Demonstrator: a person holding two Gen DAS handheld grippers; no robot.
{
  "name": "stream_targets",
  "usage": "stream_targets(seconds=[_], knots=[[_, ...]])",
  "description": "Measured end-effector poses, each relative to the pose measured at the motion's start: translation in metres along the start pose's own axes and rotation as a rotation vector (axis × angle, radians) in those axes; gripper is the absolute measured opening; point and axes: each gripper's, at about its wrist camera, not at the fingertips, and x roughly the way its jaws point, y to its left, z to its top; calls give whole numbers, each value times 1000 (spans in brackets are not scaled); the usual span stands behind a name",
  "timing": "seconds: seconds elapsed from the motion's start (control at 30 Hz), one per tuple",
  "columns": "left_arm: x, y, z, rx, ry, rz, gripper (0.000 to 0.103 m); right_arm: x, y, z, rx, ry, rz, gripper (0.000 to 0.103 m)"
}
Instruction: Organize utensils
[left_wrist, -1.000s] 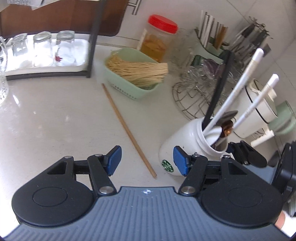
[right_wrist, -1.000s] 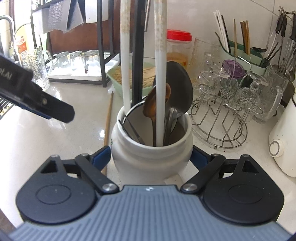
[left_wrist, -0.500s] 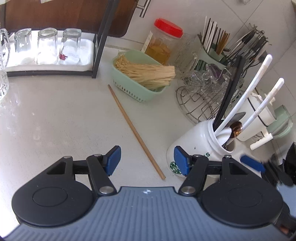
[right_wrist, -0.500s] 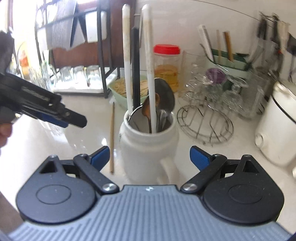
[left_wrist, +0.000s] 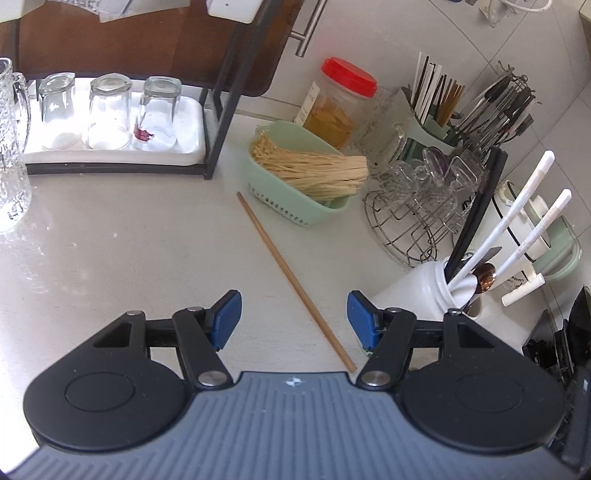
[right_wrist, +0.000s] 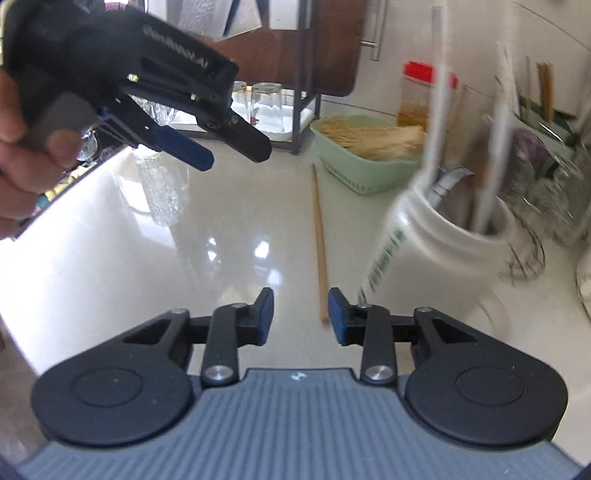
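**A:** so where's the loose chopstick (left_wrist: 295, 280) at?

**B:** lying flat on the counter (left_wrist: 129, 240), running diagonal from just in front of the green basket (left_wrist: 291, 199) of noodles down toward the left tool (left_wrist: 293, 319). Its near end sits between the blue pads, nearer the right one, but nothing's pinching it. That tool is spread wide, holding nothing.

**A:** and the other one?

**B:** right tool (right_wrist: 301, 314) is released too, narrower gap. In its own view the chopstick (right_wrist: 319, 243) tip ends just beside the right pad; can't tell if they're touching.

**A:** the mug?

**B:** white mug (left_wrist: 417, 295) stands upright on the counter just right of the chopstick, stuffed with two white-handled utensils, a black one and some spoons. It's motion-blurred in the right wrist view. Left tool (right_wrist: 236, 151) hovers above the counter there, gripped by a hand (right_wrist: 22, 147).
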Motion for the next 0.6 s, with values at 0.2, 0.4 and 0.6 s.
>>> stream_targets(seconds=[0.2, 0.4, 0.6], knots=[[8, 16, -6, -53, 45, -1, 69, 32, 7, 8, -23, 57, -70, 27], [21, 22, -7, -105, 81, -3, 69, 45, 10, 12, -31, 97, -149, 23], [32, 18, -4, -117, 101, 1, 68, 58, 5, 15, 35, 145, -151, 15]])
